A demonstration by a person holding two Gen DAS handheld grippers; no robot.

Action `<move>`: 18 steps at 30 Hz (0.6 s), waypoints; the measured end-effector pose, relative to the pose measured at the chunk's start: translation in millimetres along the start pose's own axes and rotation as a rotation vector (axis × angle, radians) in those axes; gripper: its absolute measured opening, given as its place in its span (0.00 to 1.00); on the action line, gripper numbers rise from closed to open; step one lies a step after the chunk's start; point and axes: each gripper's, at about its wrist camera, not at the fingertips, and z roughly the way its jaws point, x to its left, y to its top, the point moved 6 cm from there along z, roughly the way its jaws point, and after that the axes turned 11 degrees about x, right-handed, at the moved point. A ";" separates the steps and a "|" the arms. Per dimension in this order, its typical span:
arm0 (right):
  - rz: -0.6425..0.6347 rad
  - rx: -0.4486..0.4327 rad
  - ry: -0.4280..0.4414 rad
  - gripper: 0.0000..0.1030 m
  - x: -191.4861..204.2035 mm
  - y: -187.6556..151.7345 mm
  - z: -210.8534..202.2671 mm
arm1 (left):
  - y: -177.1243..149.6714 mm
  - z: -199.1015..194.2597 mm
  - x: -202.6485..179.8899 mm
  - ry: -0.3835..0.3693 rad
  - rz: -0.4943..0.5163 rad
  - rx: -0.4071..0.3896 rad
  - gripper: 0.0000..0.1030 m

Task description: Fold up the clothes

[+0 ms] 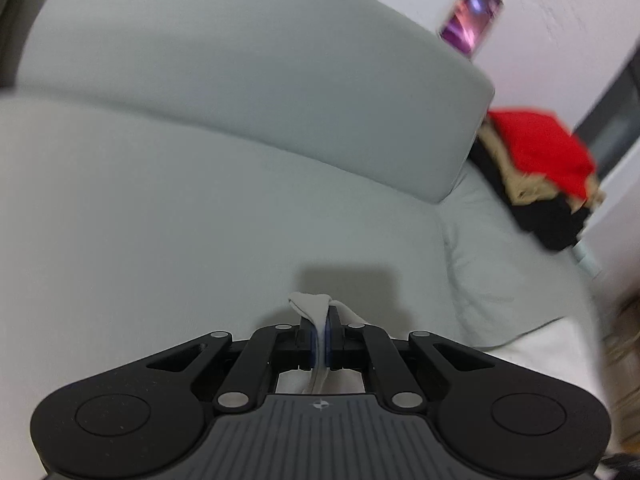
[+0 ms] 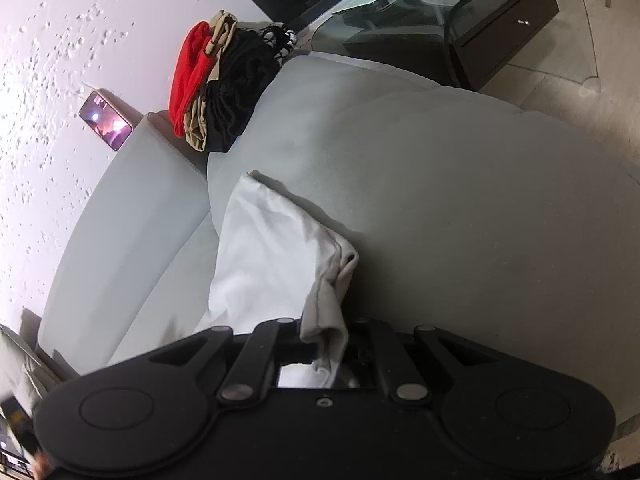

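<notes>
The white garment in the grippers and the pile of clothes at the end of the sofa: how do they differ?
The white garment is one pale piece; the pile of clothes mixes red, tan and black. The garment is spread over the sofa seat, with edges pinched by the left gripper and the right gripper; no gripper touches the pile, which lies bunched at the sofa's far end. Both rest on the sofa.

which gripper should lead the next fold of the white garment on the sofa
Right, probably. The right gripper holds a corner with the white garment spread ahead of it; the left gripper pinches only a bunched edge.
</notes>
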 end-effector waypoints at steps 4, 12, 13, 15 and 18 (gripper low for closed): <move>0.006 -0.011 -0.003 0.06 -1.0 -2.0 1.2 | 1.6 36.2 11.0 0.177 0.002 0.097 0.15; 0.028 0.016 0.039 0.07 -8.5 -1.1 1.5 | -63.4 -61.3 48.0 0.037 -0.116 0.087 0.61; 0.035 0.022 0.045 0.08 -8.4 -1.2 0.3 | -76.9 -74.0 52.5 0.027 -0.120 0.091 0.61; 0.046 0.034 0.055 0.15 -7.7 -1.7 -2.7 | -105.7 -96.7 61.6 0.007 -0.126 0.096 0.61; -0.012 0.029 0.036 0.31 3.4 -7.7 -24.8 | -147.2 -129.3 73.2 -0.028 -0.135 0.097 0.61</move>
